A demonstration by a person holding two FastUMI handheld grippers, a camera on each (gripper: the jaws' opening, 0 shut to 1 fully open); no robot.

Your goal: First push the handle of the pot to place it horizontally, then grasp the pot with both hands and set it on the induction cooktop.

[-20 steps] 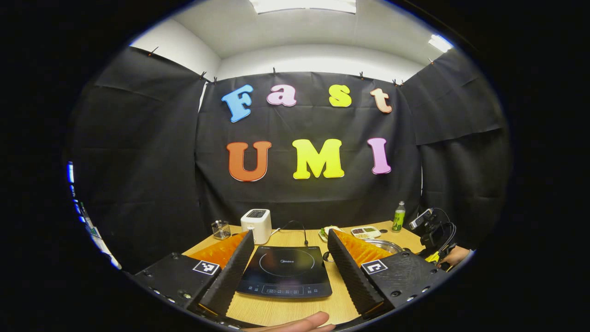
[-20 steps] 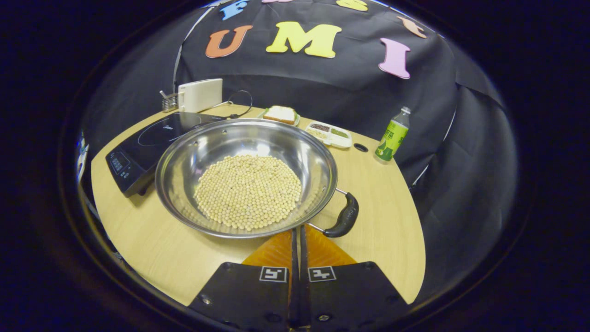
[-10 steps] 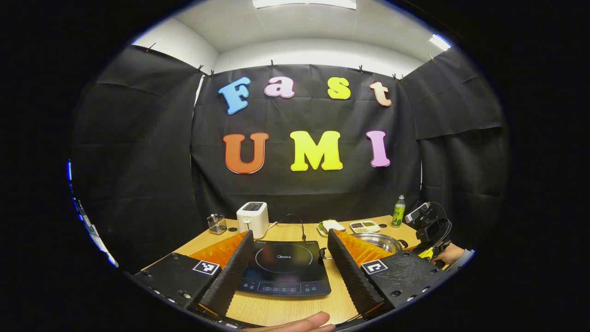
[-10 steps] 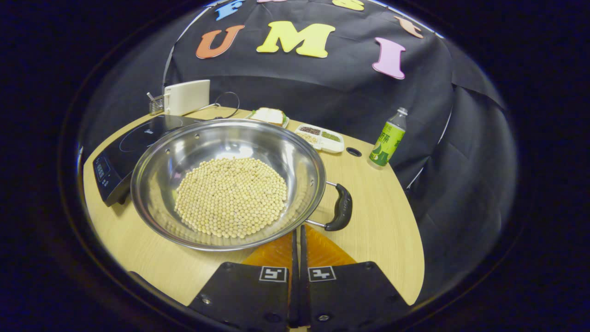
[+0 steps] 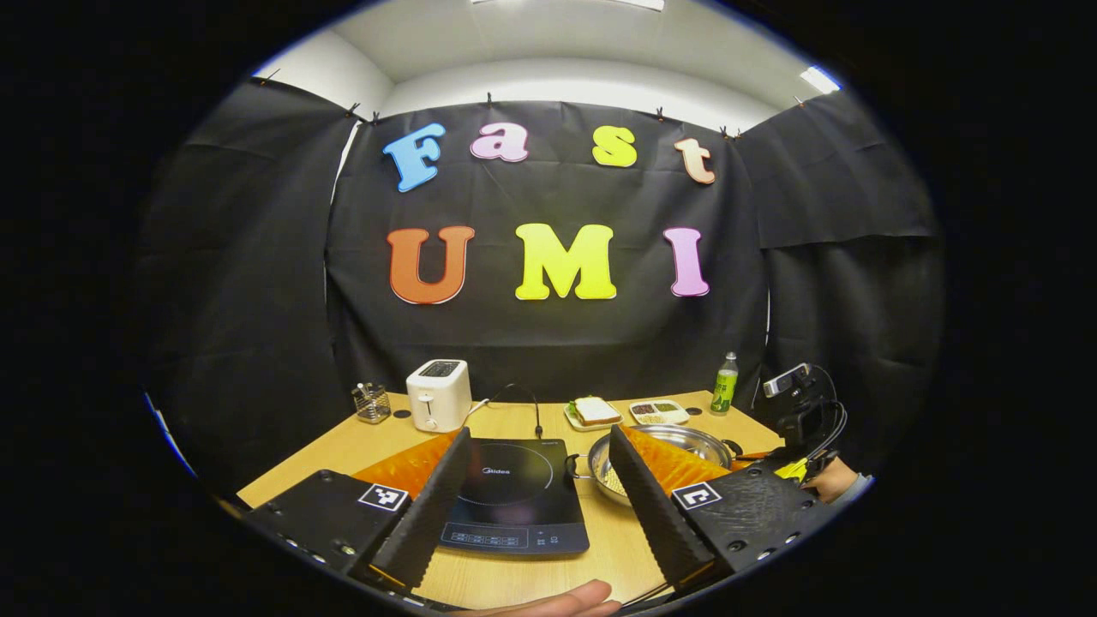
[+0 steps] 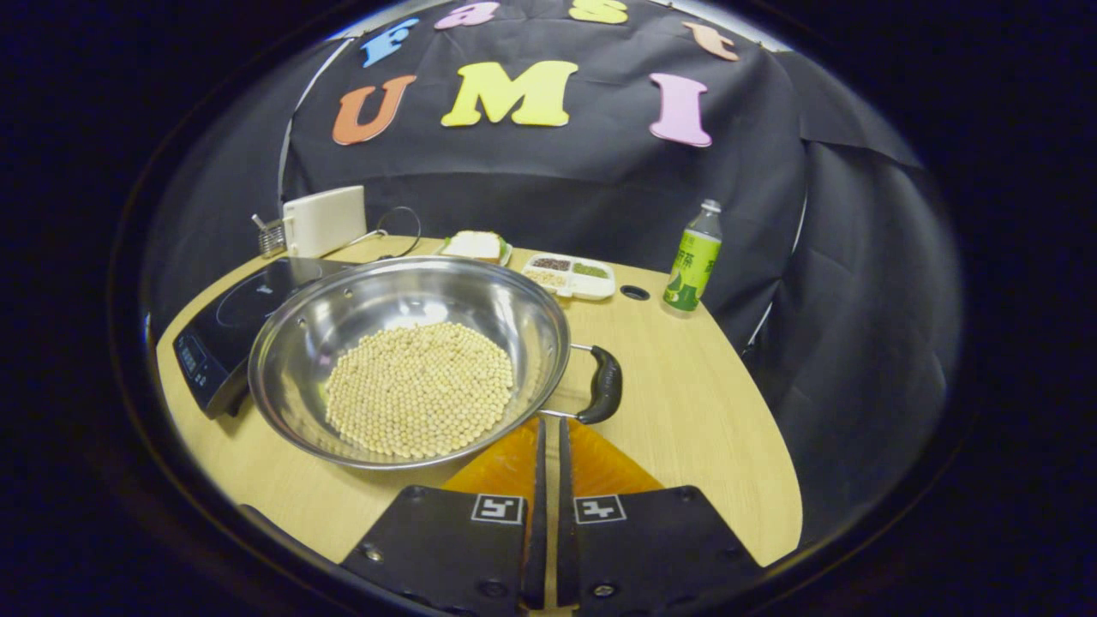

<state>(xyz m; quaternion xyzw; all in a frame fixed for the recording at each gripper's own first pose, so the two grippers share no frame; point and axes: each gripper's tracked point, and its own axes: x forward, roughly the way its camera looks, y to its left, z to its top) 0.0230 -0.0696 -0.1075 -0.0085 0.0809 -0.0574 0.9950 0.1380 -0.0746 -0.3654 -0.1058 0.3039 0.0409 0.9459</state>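
In the right gripper view the right gripper [image 6: 548,428] has its jaws drawn together with only a thin slit between them and nothing held; their tips sit just short of the pot's near rim, beside the root of the handle [image 6: 602,386]. The pot [image 6: 343,317] is a wide, shallow steel pan standing flat on the table [image 6: 694,428], its bottom covered with pale round beans [image 6: 418,386]. That dark handle sticks out from the pot's right side in this view, its grip running roughly front to back along the rim. To the pot's left lies the induction cooktop [image 6: 223,334], its near corner close to the pot's wall; whether they touch is unclear.

In the left gripper view the left gripper [image 5: 536,471] holds its jaws wide apart, empty, framing the cooktop [image 5: 514,493] between them. The pot [image 5: 681,439] stands just right of it, partly hidden by the right-hand finger, with a small loop handle [image 5: 572,465] pointing at the cooktop. A fingertip [image 5: 557,600] shows at the bottom edge.

Along the table's far side stand a cutlery holder [image 5: 370,403], a toaster [image 5: 439,394], a sandwich [image 5: 595,410], a divided tray [image 5: 658,412] and a green bottle [image 5: 725,384].
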